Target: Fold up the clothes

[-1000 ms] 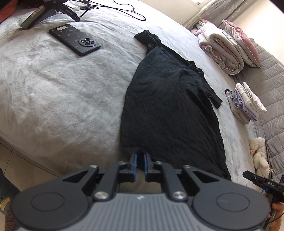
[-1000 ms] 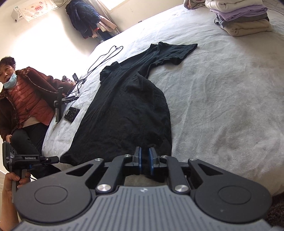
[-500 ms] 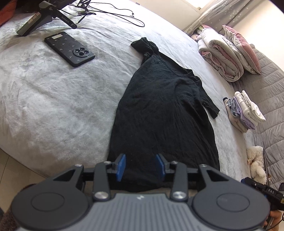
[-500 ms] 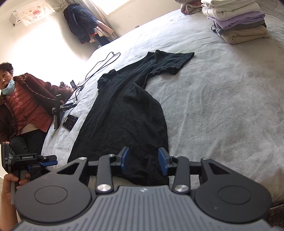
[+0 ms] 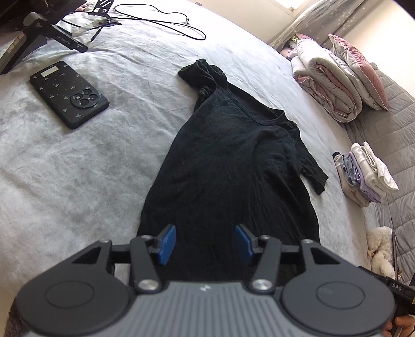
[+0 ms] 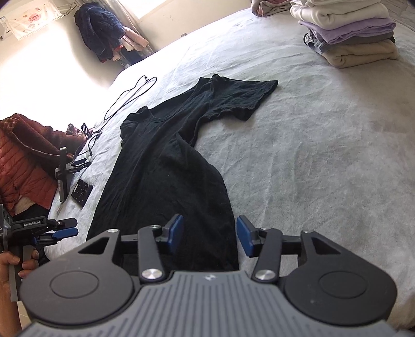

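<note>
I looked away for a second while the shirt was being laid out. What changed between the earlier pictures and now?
Both grippers let go of the black T-shirt's hem: left gripper and right gripper were pinched shut on it, and their jaws are now opening, pads clear of the cloth. Shirt, phone and folded stack stayed put.

1. Left wrist view: sits just behind the left hand-held gripper point(image 5: 205, 245), close above the near edge of the bed point(image 5: 77, 168), looking steeply down along the shirt point(image 5: 228, 168) toward the pillows point(image 5: 358, 67).
2. Right wrist view: sits behind the right hand-held gripper point(image 6: 210, 234), at the shirt's point(image 6: 166, 176) other hem corner, facing the window wall.
3. Both views share the shirt, the phone point(image 5: 68, 93), the cable point(image 5: 160, 22) and the folded stack point(image 6: 350, 31).
</note>
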